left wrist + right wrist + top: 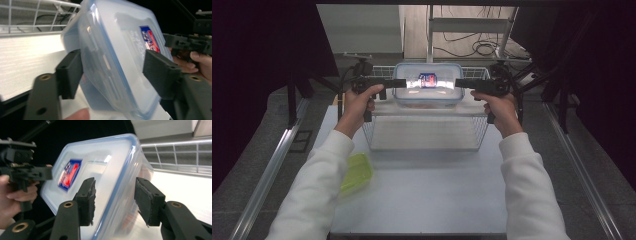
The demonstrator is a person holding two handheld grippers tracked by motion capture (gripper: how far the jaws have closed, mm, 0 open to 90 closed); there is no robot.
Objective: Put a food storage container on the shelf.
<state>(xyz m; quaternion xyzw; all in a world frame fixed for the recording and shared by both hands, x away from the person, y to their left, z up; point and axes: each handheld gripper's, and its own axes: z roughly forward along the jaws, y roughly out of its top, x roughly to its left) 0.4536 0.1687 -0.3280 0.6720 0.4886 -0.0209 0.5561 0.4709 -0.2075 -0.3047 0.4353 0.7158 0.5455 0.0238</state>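
Over the wire basket (427, 135), high view: lidded container (428, 86) on its top shelf, long axis running left–right, lid up, between left gripper (398, 83) and right gripper (460, 83). Left gripper view: jaws apart, pads clear of the container (117, 57). Right gripper view: jaws straddle the rim (117, 187), contact unclear; one-sided hold could tip it off.

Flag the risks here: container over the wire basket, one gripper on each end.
1. The left gripper stands open around the container; its pads are off the lid, so that end could drop.
2. The right gripper pinches just the lid rim, so the container may tilt onto the wire basket.
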